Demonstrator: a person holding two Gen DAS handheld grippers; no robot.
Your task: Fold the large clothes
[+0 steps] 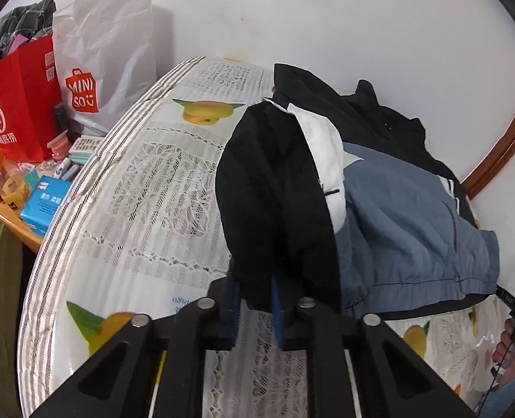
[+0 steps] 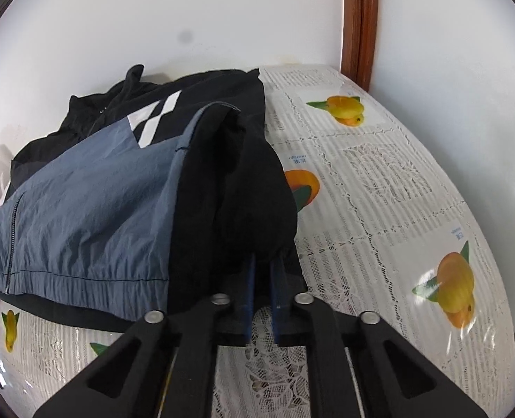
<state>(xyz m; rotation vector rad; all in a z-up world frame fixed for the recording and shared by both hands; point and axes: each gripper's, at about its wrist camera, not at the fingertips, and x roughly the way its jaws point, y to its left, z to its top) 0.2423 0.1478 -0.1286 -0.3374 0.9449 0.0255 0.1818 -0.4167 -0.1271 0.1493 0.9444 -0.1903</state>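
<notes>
A jacket (image 1: 407,216) in black, white and blue-grey lies across the table (image 1: 146,188), which is covered by a lace cloth with fruit prints. Its black left sleeve (image 1: 275,188) runs toward me, and my left gripper (image 1: 257,301) is shut on the sleeve's end, the blue pads (image 1: 236,303) pressing the cloth. In the right wrist view the same jacket (image 2: 83,209) shows its blue-grey front and white diamond marks. My right gripper (image 2: 262,275) is shut on the end of the black right sleeve (image 2: 243,188). A hand (image 1: 505,345) shows at the left view's right edge.
A red paper bag (image 1: 17,101), a white shopping bag (image 1: 107,59), a drink bottle (image 1: 8,181) and a blue tissue pack (image 1: 45,202) crowd a wooden side table left of the table. A white wall stands behind. A brown wooden frame (image 2: 360,21) rises at the back right.
</notes>
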